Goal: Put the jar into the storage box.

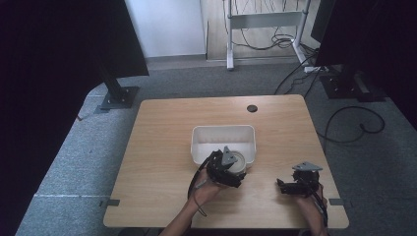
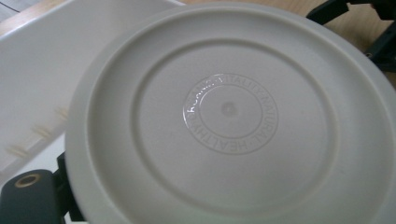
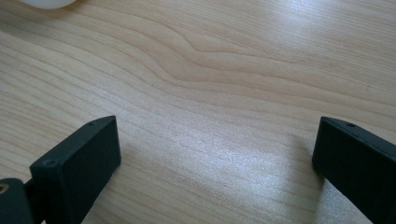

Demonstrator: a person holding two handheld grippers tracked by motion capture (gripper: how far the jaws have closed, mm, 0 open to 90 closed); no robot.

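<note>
Grey carpet, cabling, one wooden table. Item: round off-white plastic plate, clamped at its rim by the left gripper, lying broadside ahead of those fingers over the near edge of the white tub. Right gripper: fingers spread wide, empty, low over bare wood, well apart to the plate's right.

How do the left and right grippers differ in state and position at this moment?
The left gripper holds a round plate at the near edge of the white bin; the right gripper holds nothing. Its jaws stand wide apart over bare wooden table, while the left gripper's are shut on the plate's rim. The left gripper sits mid-table, the right near the table's near right corner. Both are black and hand-held.
</note>
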